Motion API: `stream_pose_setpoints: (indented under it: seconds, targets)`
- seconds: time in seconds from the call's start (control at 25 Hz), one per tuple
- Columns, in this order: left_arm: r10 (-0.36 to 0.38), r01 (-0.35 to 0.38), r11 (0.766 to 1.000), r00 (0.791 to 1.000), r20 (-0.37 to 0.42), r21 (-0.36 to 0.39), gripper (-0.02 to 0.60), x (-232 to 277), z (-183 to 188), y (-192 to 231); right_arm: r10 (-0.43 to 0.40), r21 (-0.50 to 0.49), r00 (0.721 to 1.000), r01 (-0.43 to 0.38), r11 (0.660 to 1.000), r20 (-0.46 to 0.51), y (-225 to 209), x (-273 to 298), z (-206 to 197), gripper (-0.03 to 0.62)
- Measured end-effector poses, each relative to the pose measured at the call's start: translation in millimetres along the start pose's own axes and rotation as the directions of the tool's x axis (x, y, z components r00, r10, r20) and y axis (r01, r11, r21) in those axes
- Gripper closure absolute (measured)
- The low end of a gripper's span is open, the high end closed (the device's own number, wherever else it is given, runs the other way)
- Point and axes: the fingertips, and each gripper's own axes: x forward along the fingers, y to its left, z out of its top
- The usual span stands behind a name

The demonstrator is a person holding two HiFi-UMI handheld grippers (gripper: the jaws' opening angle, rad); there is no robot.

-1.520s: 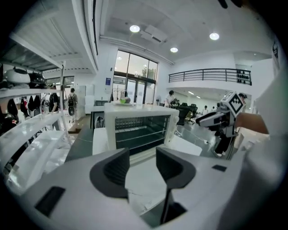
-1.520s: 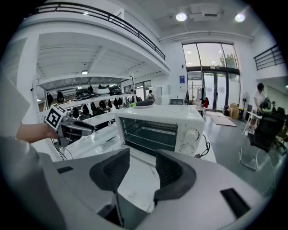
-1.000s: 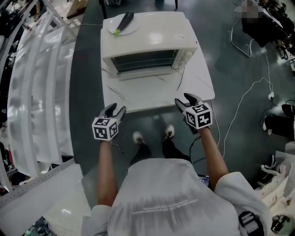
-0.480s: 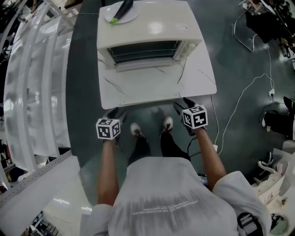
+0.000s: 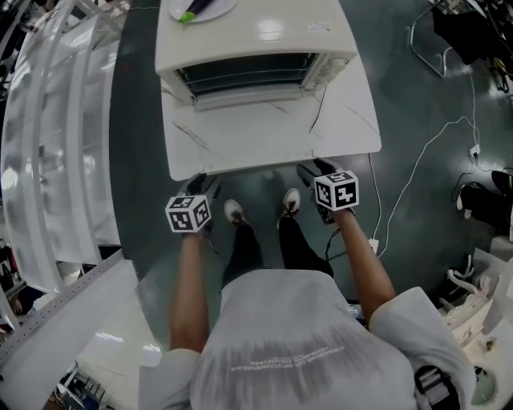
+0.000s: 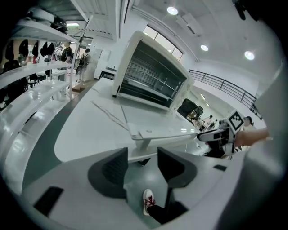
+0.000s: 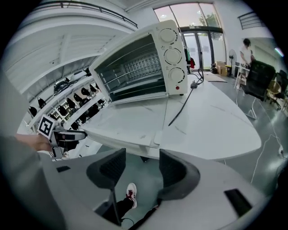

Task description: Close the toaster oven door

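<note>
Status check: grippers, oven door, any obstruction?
Left gripper and right gripper open, empty, at table edge. Toaster oven door appears down, untouched. Cord lies beside oven, clear.

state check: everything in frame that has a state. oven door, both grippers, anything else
toaster oven door: open, folded down in front
left gripper: jaws open, empty, at the table near edge
right gripper: jaws open, empty, at the table near edge
power cord: lying loose on the table, plug end unclear
plate: on top of the oven, holding a dark green item
</note>
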Motion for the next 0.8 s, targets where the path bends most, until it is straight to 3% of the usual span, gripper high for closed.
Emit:
stream_pose_setpoints:
  seconds: [0.32, 0.56, 0.8]
  targets:
    - [-0.004, 0.006, 0.999, 0.999, 0.054, -0.051, 0.374, 5, 13, 8, -0.012, 0.03, 0.999, 0.011, 0.999, 0.035, -3, 9, 7, 0.373]
    - [-0.023, 0.023, 1.0, 0.999, 0.024, 0.007, 0.465, 8, 12, -2, -0.058, 0.022, 0.998, 0.058, 0.998, -0.001, -8, 9, 3, 0.448]
    - [-0.002, 0.002, 1.0, 1.0, 0.013, 0.025, 0.471, 4, 18, -4, -0.058, -0.023, 0.998, 0.058, 0.998, 0.005, 1, 2, 8, 0.485]
